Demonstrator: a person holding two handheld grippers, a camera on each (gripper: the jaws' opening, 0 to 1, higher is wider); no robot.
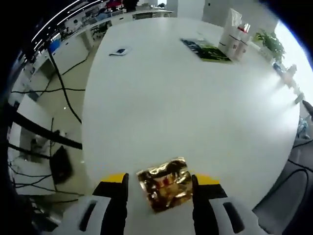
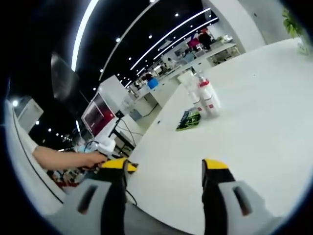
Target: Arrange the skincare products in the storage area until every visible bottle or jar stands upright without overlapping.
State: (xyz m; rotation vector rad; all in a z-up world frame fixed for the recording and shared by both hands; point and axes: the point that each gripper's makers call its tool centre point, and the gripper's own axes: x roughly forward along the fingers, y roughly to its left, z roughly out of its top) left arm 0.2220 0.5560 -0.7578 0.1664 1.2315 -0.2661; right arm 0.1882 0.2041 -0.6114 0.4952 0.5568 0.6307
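A crumpled gold foil packet [image 1: 164, 185] lies on the white table [image 1: 186, 112] near its front edge. It sits between the two fingers of my left gripper [image 1: 161, 188], which is open around it; its right edge is close to the right finger. Far across the table stand white bottles with red caps [image 1: 235, 40], upright and close together beside a taller white box. The same bottles [image 2: 205, 97] appear in the right gripper view, well ahead of my right gripper [image 2: 164, 171], which is open and holds nothing, above the table's edge.
A flat green and black packet [image 1: 206, 51] [image 2: 188, 119] lies next to the bottles. A small object [image 1: 119, 51] rests at the far left edge. A plant [image 1: 270, 42] stands at the far right. A person's hand [image 2: 90, 157] shows at the left. Cables run over the floor.
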